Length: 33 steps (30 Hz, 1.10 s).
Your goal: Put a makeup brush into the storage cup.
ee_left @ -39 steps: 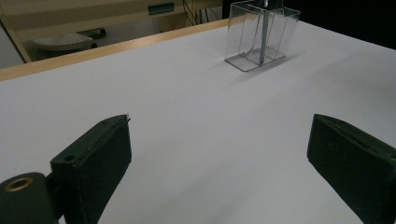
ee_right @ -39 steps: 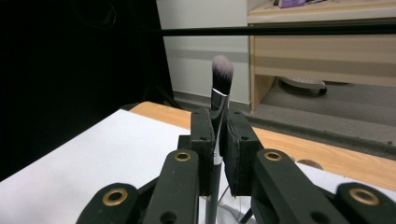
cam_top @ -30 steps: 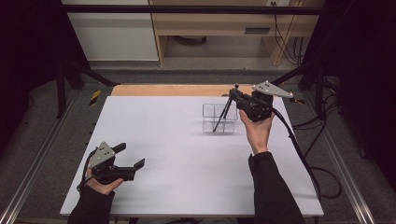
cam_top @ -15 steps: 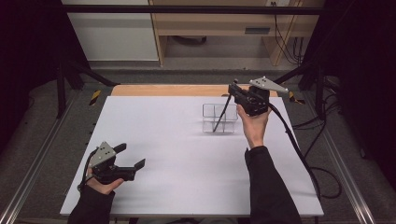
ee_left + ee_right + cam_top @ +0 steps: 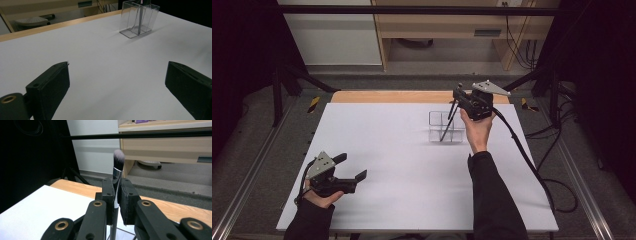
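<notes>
Dim studio floor, pale cabinets and a wooden bench (image 5: pixel 437 30) behind; in front, one white-topped table (image 5: pixel 402 165) with a strip of bare wood along its far edge. On the far right part of the table, one clear plastic organiser box (image 5: pixel 446 126) split by see-through walls into compartments, exact number hard to tell; seen again far off in the left gripper view (image 5: pixel 138 18). One makeup brush (image 5: pixel 117 167), with a slim dark handle, silver ferrule and white-to-dark bristle tip, pinched between the jaws of the right gripper (image 5: pixel 115 195), bristles upward. Jaws pressed almost together on the handle just below the ferrule, pads touching it on both sides. From the high view, brush (image 5: pixel 447 125) slanted, lower end down inside the organiser box, upper end at the right gripper (image 5: pixel 458 98), held above the box's far right corner by one hand (image 5: pixel 477 131) in a dark sleeve. Which compartment holds the tip: not clear.

Two grippers in all. Left gripper (image 5: pixel 352 168) low over the near left part of the table, well apart from the box, gripped by the other hand (image 5: pixel 319 192). Jaws spread wide, nothing between them but bare white table, as seen in the left gripper view (image 5: pixel 117 82). One cable (image 5: pixel 532 165) trailing from the right gripper across the table's right edge.
</notes>
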{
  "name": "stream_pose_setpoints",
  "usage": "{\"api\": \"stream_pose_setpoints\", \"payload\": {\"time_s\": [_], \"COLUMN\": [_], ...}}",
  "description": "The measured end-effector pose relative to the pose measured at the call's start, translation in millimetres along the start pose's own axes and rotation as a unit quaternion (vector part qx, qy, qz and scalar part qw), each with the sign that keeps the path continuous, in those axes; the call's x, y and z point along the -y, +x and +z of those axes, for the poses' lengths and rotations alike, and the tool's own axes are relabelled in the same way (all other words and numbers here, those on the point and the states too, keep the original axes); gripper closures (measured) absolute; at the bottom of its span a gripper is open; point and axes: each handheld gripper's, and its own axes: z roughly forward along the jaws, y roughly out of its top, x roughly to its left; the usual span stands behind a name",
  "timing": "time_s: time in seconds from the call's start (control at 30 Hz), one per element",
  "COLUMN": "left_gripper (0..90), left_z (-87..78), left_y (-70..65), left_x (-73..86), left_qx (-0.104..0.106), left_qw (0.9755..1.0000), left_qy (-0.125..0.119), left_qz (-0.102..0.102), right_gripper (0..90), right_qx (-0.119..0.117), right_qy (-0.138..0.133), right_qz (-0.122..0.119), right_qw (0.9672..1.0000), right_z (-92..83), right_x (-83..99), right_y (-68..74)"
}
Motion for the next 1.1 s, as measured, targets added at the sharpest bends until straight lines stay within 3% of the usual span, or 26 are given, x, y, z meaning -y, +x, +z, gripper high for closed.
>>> {"api": "stream_pose_setpoints", "payload": {"time_s": [1.1], "left_gripper": [5.1], "left_z": [0.1], "left_y": [0.1], "left_x": [0.3], "left_qx": [-0.002], "left_qw": [1.0000], "left_qy": [0.001], "left_qz": [0.000], "right_gripper": [83.1], "right_qx": [0.001], "right_qy": [0.053], "right_qz": [0.000], "right_qw": [0.9986], "right_z": [26.8], "right_x": [35.4], "right_y": [1.3]}}
